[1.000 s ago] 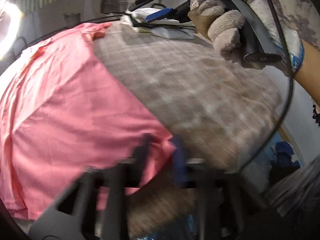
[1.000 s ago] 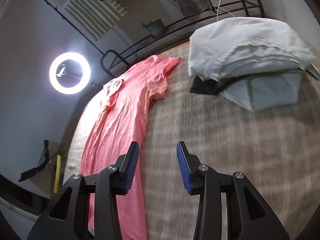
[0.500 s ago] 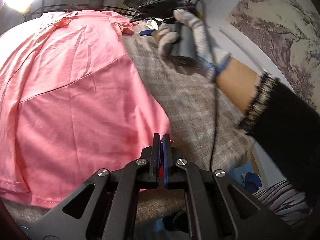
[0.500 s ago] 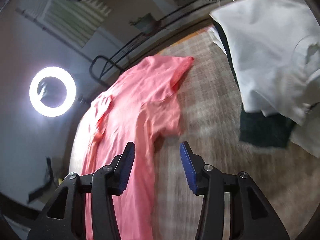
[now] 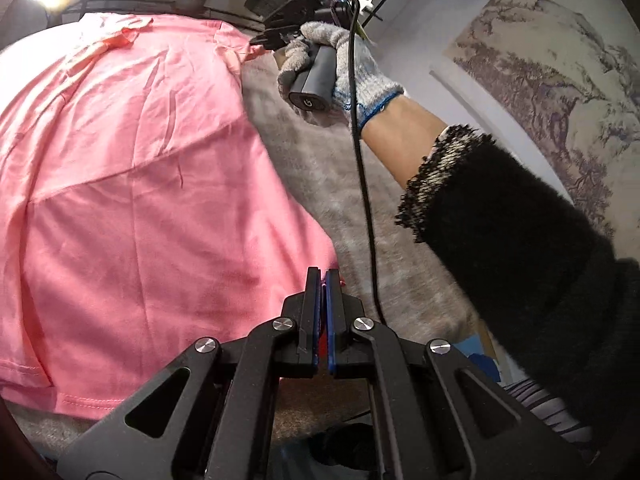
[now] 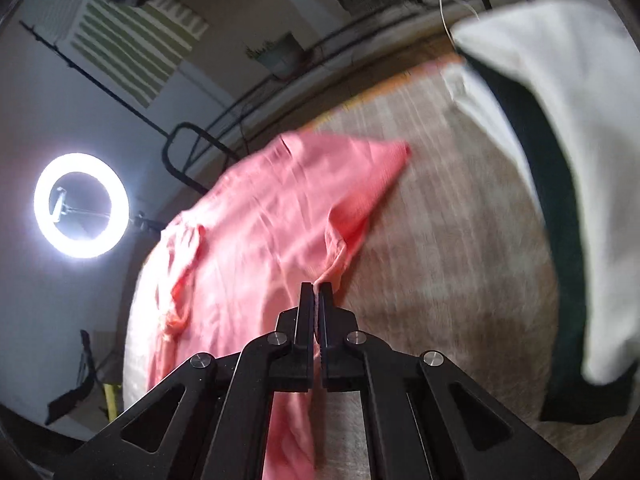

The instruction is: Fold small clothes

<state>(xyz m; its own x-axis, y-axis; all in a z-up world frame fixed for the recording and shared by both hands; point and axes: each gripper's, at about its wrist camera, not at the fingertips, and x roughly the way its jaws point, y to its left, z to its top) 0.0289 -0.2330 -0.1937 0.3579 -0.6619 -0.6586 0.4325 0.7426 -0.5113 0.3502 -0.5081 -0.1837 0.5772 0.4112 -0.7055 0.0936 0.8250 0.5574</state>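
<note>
A pink T-shirt [image 5: 132, 184] lies spread flat on a grey-beige checked cloth [image 5: 360, 200]. My left gripper [image 5: 323, 276] is shut on the shirt's bottom hem corner at its right edge. My right gripper [image 6: 317, 292] is shut on the shirt [image 6: 260, 232] at the right edge by the sleeve seam. In the left wrist view the right gripper [image 5: 266, 40] shows at the far sleeve, held by a gloved hand [image 5: 344, 64].
A stack of folded white and dark clothes [image 6: 568, 168] lies on the cloth to the right of the shirt. A lit ring light [image 6: 80, 206] stands beyond the far left edge. A black metal rail [image 6: 192, 148] runs behind the surface.
My right gripper moved forward to the shirt's sleeve area and shut on it. My left gripper shut on the hem corner and has kept its hold since.
</note>
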